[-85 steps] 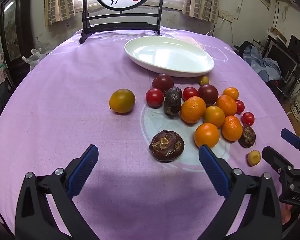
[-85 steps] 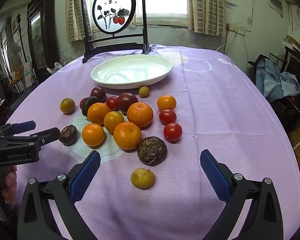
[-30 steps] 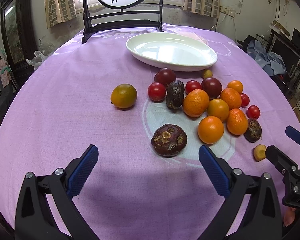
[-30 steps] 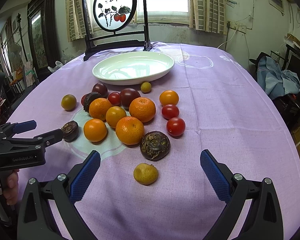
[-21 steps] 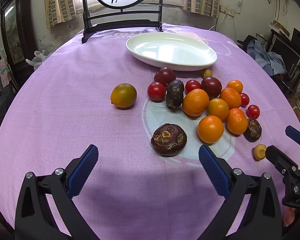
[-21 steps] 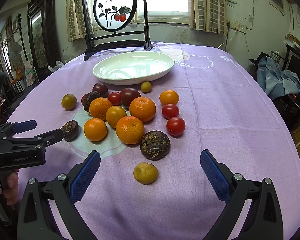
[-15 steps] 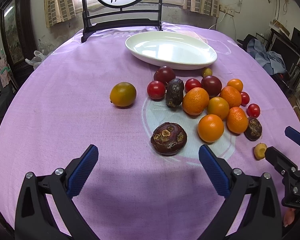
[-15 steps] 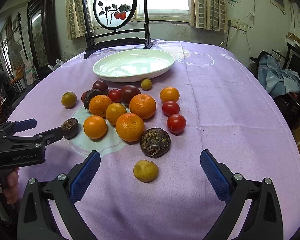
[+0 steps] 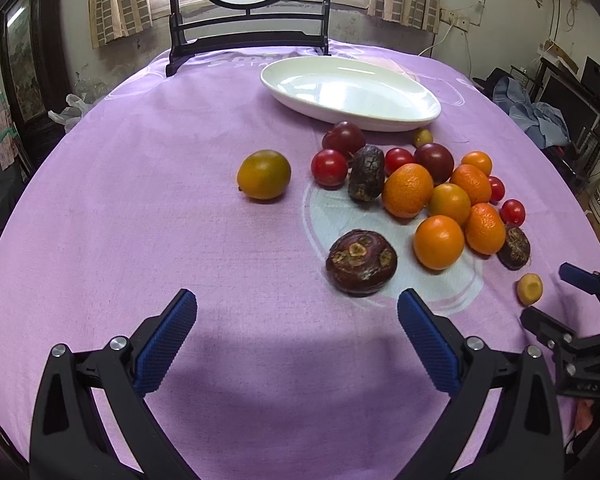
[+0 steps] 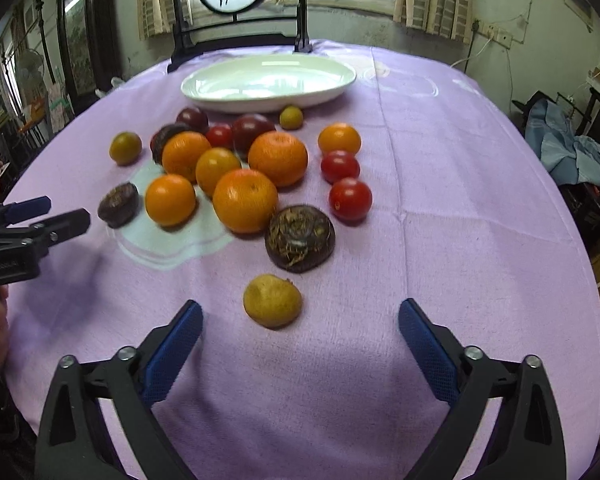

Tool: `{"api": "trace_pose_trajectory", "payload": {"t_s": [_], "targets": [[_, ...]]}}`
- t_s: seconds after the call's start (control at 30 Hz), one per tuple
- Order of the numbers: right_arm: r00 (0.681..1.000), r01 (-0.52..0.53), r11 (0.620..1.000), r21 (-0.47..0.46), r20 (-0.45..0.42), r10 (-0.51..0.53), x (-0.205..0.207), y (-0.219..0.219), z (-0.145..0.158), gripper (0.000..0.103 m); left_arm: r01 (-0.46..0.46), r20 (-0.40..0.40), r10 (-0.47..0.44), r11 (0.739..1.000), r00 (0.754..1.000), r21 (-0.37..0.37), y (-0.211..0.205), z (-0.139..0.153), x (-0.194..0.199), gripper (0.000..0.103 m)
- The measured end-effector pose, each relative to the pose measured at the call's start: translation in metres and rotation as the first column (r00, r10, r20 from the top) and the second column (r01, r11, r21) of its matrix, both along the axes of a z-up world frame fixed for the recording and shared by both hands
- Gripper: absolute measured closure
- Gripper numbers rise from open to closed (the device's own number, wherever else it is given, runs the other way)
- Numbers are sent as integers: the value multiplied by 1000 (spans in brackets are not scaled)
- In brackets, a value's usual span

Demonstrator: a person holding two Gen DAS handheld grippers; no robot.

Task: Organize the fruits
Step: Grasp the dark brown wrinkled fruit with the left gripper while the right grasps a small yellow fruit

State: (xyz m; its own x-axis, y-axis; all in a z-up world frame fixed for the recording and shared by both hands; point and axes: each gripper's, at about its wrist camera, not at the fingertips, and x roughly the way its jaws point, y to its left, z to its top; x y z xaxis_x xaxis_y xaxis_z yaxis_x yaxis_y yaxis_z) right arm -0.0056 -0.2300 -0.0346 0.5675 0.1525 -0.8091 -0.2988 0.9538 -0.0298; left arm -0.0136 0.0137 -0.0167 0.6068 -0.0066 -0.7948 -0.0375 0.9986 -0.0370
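Note:
Several oranges (image 10: 245,200), red tomatoes (image 10: 350,199), dark plums and brown rough fruits lie clustered on the purple cloth in front of an empty white plate (image 10: 268,106). My right gripper (image 10: 300,306) points down at a small yellow fruit (image 10: 272,300). The fruit lies just ahead, between the blue pads, and they do not touch it. The jaws are closing from wide. My left gripper (image 9: 296,300) is open with nothing in it. A dark brown fruit (image 9: 361,262) lies just beyond its right pad (image 9: 428,344). A yellow-green fruit (image 9: 264,174) sits alone to the left.
A round painted screen on a black stand (image 9: 248,46) stands behind the plate (image 9: 380,122). The right gripper (image 9: 548,292) shows at the right edge of the left wrist view. The left gripper (image 10: 64,209) shows at the left of the right wrist view. Purple cloth (image 9: 140,220) spreads out left of the fruits.
The right wrist view has tipped down and closed in on the small yellow fruit, which now sits nearer the pads. The right jaws have narrowed slightly. The left gripper has stayed put.

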Motion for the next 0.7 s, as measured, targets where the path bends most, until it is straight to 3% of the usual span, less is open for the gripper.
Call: {"api": "trace_pose_trajectory", "payload": {"t_s": [0.07, 0.13, 0.2, 0.23, 0.27, 0.4, 0.63, 0.7], "targets": [[999, -10, 1000, 8, -37, 10, 5, 2, -6, 31, 9, -4, -9, 1000, 1000, -9, 3, -1, -2, 4], [1000, -11, 1000, -8, -24, 11, 6, 6, -6, 37, 16, -5, -16, 1000, 1000, -9, 5, -2, -1, 4], [1000, -18, 1000, -4, -15, 18, 6, 9, -5, 56, 17, -7, -17, 1000, 1000, -15, 9, -2, -1, 4], [1000, -11, 1000, -14, -8, 11, 6, 10, -4, 61, 17, -9, -17, 1000, 1000, -22, 12, -2, -1, 4], [1000, -11, 1000, -16, -2, 11, 6, 10, -2, 75, 16, -10, -16, 999, 1000, -28, 13, -2, -1, 5], [999, -34, 998, 44, 5, 33, 0, 2, 4, 74, 26, 0, -26, 999, 1000, -27, 12, -1, 1, 5], [997, -68, 994, 88, 25, 66, -12, -8, 8, 74, 100, -51, -100, 995, 994, 3, -22, -9, 23, 4], [997, -69, 993, 99, 31, 67, -12, -12, 9, 74, 120, -64, -118, 993, 991, 18, -32, -14, 30, 15]]}}
